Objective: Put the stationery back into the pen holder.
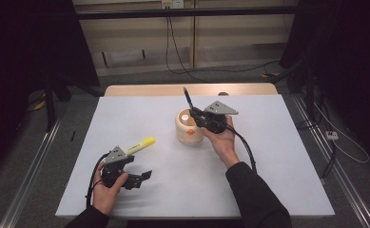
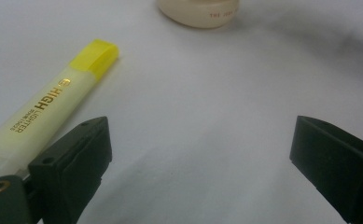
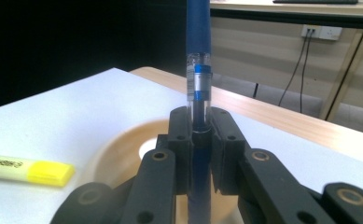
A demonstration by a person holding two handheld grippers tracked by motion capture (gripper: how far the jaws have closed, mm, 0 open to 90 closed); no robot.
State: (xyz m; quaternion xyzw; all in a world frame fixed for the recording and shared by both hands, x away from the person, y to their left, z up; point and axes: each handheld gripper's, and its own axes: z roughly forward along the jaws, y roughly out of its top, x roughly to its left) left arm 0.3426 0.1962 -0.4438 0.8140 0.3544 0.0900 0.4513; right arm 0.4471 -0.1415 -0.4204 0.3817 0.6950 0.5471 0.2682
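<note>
A blue pen (image 1: pixel 188 98) (image 3: pixel 198 51) stands nearly upright over the mouth of a pale wooden holder (image 1: pixel 189 128) (image 3: pixel 118 156) at the table's middle. My right gripper (image 1: pixel 195 114) (image 3: pixel 200 140) is shut on the pen's clear lower barrel, just right of the holder. A yellow highlighter (image 1: pixel 141 144) (image 2: pixel 48 105) lies flat on the white table surface (image 1: pixel 277 156), left of the holder. My left gripper (image 1: pixel 142 176) (image 2: pixel 200 149) rests low at the front left, its jaws open wide with nothing between them; the highlighter lies just beyond its left jaw.
The holder's base (image 2: pixel 198 10) sits at the top edge of the left gripper view. A bare wooden strip (image 1: pixel 187 90) runs along the table's far edge. Cables (image 1: pixel 182 66) trail over the floor behind, and dark stands flank both sides.
</note>
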